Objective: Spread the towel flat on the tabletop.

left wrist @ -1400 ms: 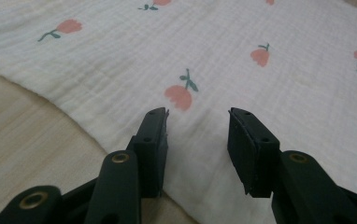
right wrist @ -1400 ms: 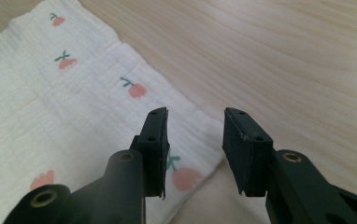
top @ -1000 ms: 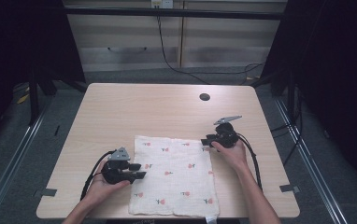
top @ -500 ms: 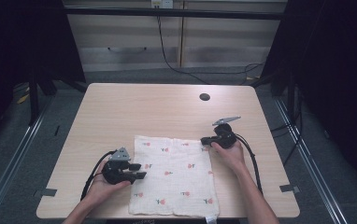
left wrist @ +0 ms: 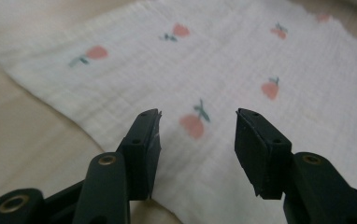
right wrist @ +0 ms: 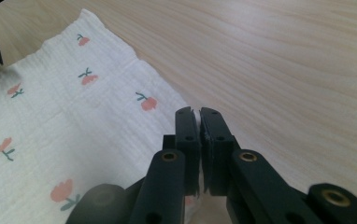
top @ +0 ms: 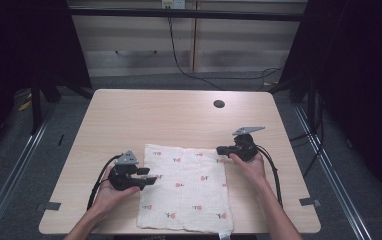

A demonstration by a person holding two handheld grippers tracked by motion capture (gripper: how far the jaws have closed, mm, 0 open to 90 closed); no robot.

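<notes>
Item: white cloth [top: 186, 187] with red flower print, lying flat on the near half of the surface [top: 179, 117], its near edge at the surface's front rim. Left claw [left wrist: 197, 126]: jaws have just been opening, half apart over the cloth's left edge, nothing gripped, apparently lining up a grasp. Right claw [right wrist: 199, 116]: jaws together, pinching the cloth's far right corner, likely ready to lift for a fold. Beyond: a dark round hole [top: 219, 104].

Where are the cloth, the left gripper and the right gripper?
cloth [top: 186, 192], high view, middle of the fabric.
left gripper [left wrist: 197, 122], left gripper view, gap between its open jaws.
right gripper [right wrist: 199, 116], right gripper view, where its tips pinch the cloth's edge.
</notes>
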